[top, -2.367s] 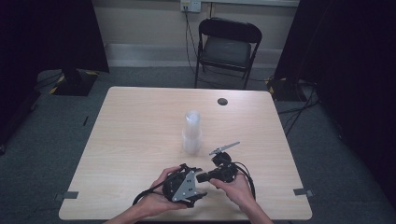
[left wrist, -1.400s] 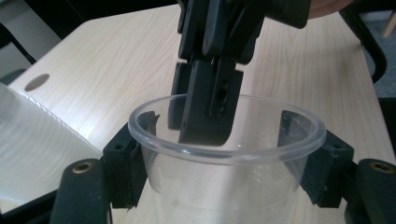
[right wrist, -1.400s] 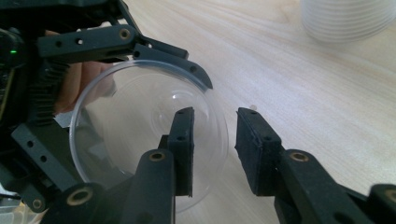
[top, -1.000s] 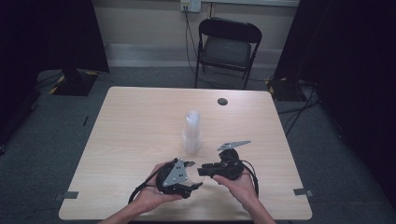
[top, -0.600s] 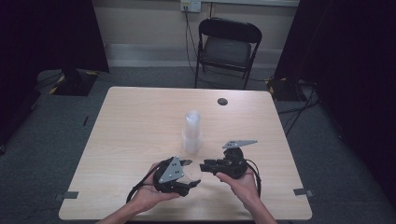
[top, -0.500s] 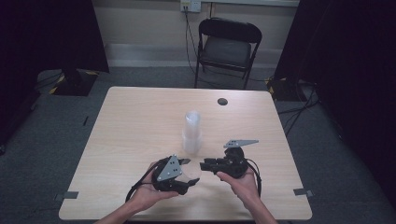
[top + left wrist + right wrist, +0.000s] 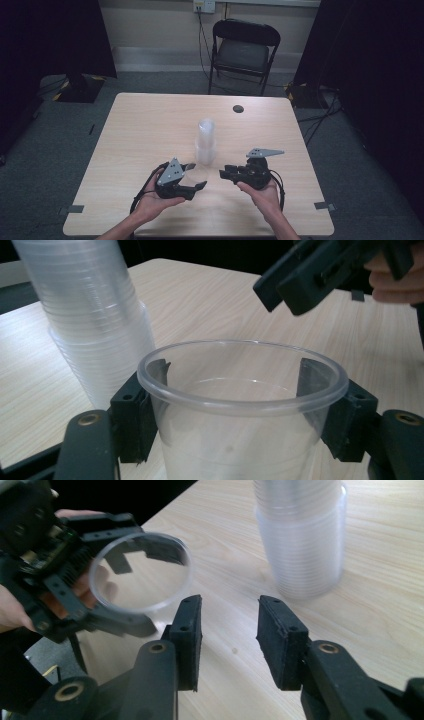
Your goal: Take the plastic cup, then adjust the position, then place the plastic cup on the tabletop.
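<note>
— Since the earlier pictures, what has moved?

— Both hands have drawn apart. In the high view the left claw (image 7: 196,176) has shifted left and away from the right claw (image 7: 225,173), which sat close against it before. The stack of cups (image 7: 205,141) stands where it stood, upright near the middle of the table (image 7: 140,125).

— And what else from above?

— Each claw rests in a hand near the table's front edge, with the stack just beyond the gap between them. A small dark disc (image 7: 238,108) lies far back on the table, and a folding chair (image 7: 243,47) stands behind it.

— The left claw's own view?

— It is clenched on a single clear cup (image 7: 242,405); the black pads press the cup's wall on both sides just under the rim, mouth facing up toward the camera. The stack (image 7: 95,325) rises just beside it at the left, and the other claw (image 7: 312,277) hangs at the upper right.

— The right claw's view?

— Its jaws have just been opening and stand released, nothing between them (image 7: 227,640) but bare table. The cup (image 7: 140,575) shows at the left, held in the other claw (image 7: 135,555), mouth turned this way. The stack (image 7: 300,535) stands at the upper right.
</note>
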`<state>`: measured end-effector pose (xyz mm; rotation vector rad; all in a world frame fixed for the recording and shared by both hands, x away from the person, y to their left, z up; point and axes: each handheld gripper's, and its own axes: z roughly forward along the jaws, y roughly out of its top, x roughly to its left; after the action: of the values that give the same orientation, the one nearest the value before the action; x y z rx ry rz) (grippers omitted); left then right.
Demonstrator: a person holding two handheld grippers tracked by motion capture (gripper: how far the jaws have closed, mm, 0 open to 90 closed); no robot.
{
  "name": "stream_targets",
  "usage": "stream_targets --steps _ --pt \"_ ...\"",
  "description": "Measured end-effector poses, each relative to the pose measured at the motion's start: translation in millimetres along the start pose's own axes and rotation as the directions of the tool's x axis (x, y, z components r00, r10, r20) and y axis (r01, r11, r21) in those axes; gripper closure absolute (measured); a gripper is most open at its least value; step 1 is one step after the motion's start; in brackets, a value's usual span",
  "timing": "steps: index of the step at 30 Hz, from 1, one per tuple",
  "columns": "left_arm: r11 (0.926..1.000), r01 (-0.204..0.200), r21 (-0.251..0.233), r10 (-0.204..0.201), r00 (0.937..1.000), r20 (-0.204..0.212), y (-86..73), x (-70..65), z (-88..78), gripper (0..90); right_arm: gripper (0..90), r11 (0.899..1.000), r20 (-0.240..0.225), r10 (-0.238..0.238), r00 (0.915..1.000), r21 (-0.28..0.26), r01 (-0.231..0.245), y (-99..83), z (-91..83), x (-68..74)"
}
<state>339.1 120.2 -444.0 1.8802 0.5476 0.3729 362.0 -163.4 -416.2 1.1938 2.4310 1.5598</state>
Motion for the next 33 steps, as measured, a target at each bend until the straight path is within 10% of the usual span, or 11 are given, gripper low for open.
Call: stream_targets --steps 20,33 --pt "0.9863 0.143 -0.083 -0.148 0.9866 -0.068 1.4 25.0 -14.3 29.5 62.4 1.0 0.067 0.015 0.9976 -0.018 -0.014 -9.4 -15.3 -14.0" --pt "0.9696 0.214 -0.119 -0.23 0.9623 -0.144 0.3 48.9 -24.4 29.4 60.0 1.0 0.083 0.028 0.9962 -0.007 -0.028 -14.9 -12.7 -19.0"
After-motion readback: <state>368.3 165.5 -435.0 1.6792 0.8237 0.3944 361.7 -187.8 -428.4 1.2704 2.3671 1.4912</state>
